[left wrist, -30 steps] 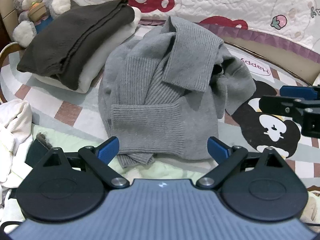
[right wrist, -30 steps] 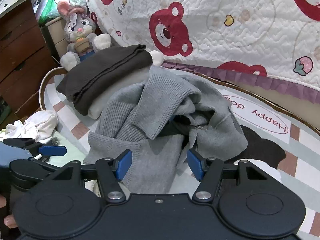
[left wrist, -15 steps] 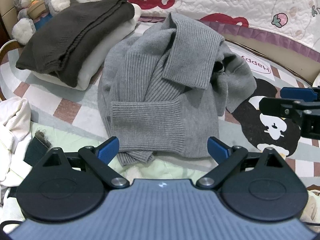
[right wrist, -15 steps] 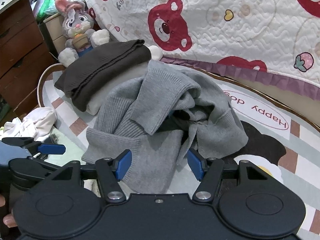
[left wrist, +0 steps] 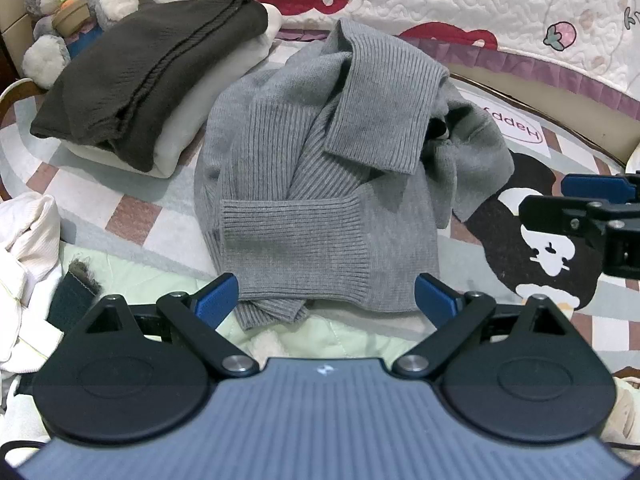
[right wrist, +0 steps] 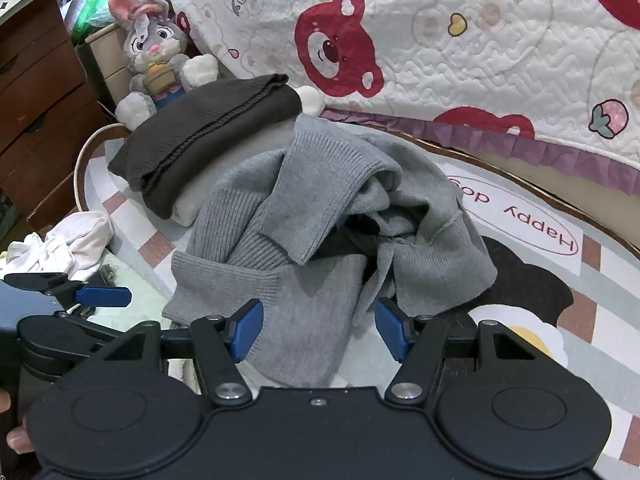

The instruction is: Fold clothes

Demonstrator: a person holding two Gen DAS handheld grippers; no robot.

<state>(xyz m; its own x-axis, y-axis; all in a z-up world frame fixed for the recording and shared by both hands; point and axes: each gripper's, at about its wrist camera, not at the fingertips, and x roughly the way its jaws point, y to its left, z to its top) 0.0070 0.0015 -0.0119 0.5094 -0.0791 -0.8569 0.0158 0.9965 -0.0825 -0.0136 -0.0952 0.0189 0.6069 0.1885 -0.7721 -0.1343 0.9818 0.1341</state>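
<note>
A grey ribbed sweater (left wrist: pixel 320 184) (right wrist: pixel 320 240) lies in a crumpled heap on the patterned rug (left wrist: pixel 132 220), one sleeve draped across its middle. My left gripper (left wrist: pixel 326 300) hovers open at the sweater's near hem, with nothing between its fingers. My right gripper (right wrist: pixel 318 330) is open too, just over the sweater's near right corner; it shows from the side at the right edge of the left wrist view (left wrist: pixel 592 204). To the left sits a folded stack, a dark brown knit (left wrist: pixel 148 68) (right wrist: pixel 204 132) on a cream garment (left wrist: pixel 188 128).
A plush rabbit (right wrist: pixel 156 60) sits behind the stack, beside a wooden dresser (right wrist: pixel 36 120). A bear-print quilt (right wrist: pixel 460 40) hangs along the back. Loose white clothes (left wrist: pixel 24 264) (right wrist: pixel 68 244) lie at the left. A pale green quilted cloth (left wrist: pixel 332 340) lies under my grippers.
Both grippers have edged forward toward the sweater, which now fills a little more of each view. Jaws stay open; the sweater has not moved.
</note>
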